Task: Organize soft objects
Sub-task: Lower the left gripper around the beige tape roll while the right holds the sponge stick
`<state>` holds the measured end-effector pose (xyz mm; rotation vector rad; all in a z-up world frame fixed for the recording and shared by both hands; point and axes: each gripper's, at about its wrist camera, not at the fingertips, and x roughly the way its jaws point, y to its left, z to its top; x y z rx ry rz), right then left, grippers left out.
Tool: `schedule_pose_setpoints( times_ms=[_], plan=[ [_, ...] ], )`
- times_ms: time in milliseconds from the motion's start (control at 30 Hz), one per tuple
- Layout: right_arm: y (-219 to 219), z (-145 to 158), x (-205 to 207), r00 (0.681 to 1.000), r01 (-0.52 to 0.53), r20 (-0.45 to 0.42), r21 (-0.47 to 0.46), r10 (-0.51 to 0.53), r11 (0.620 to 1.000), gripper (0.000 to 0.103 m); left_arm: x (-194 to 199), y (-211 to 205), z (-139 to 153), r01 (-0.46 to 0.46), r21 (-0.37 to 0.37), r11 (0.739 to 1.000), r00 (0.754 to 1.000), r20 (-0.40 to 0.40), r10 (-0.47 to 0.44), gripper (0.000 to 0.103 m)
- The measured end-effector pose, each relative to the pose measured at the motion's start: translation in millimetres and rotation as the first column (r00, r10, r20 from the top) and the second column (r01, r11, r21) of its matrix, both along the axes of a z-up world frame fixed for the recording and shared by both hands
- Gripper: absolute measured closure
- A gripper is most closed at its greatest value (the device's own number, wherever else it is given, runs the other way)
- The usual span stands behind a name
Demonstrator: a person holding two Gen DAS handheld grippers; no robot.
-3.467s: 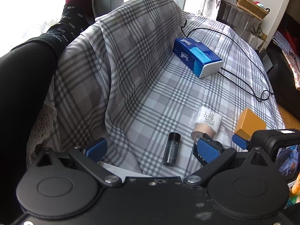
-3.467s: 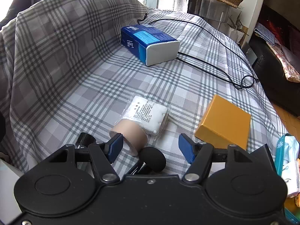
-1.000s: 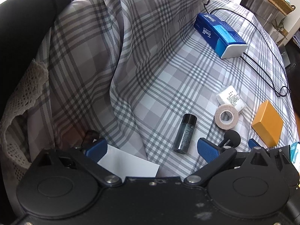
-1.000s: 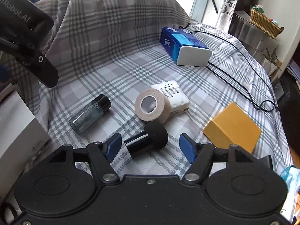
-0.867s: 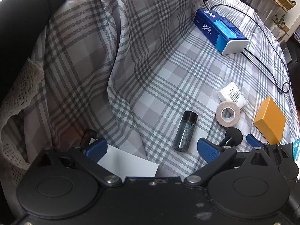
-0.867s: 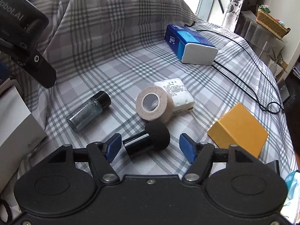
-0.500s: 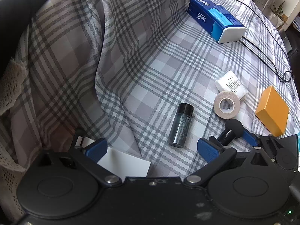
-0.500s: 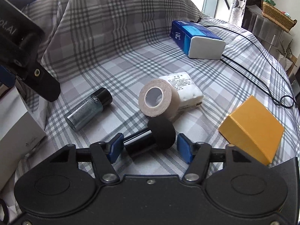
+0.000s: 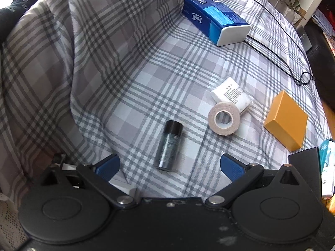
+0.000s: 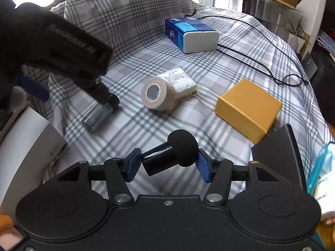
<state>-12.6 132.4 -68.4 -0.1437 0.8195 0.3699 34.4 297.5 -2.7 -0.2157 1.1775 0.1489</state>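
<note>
My right gripper [image 10: 167, 164] is shut on a small black microphone with a round foam head [image 10: 182, 147], held just above the plaid sheet [image 10: 209, 67]. A beige tape roll [image 10: 158, 93] leans on a white wrapped gauze pack [image 10: 180, 81]; both also show in the left wrist view, roll [image 9: 223, 118] and pack [image 9: 230, 94]. A small dark bottle [image 9: 168, 145] lies between the fingers of my open left gripper [image 9: 168, 166]. The microphone is hidden from the left wrist view.
A blue tissue pack [image 9: 215, 19] lies at the back with a black cable [image 9: 278, 54] beside it. An orange box [image 9: 286, 120] sits at the right. A white box [image 10: 23, 142] is at the left edge. A light blue packet [image 10: 320, 167] is at far right.
My right gripper closed on the black microphone and lifted it off the sheet. My left gripper moved right, over the dark bottle.
</note>
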Motion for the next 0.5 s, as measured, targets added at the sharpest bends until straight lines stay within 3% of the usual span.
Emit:
schedule_pose_setpoints(
  times_ms=[167, 367, 500],
  plan=[
    [-2.6, -7.8, -12.6, 1.000, 0.023, 0.010, -0.043, -0.023, 0.999, 0.048, 30.0, -15.8, -12.4, 0.002, -0.065, 0.998, 1.000, 0.000, -0.002, 0.001],
    [-7.5, -20.3, -3.7, 0.997, 0.061, -0.049, -0.027, -0.062, 0.998, 0.048, 67.1, -39.1, -27.7, 0.030, -0.057, 0.998, 0.999, 0.024, -0.029, 0.001],
    [-7.9, -22.9, -4.8, 0.997, 0.065, -0.043, -0.021, -0.065, 0.998, 0.048, 83.5, -51.1, -42.8, 0.066, -0.033, 0.997, 0.998, 0.014, -0.066, 0.001]
  ],
)
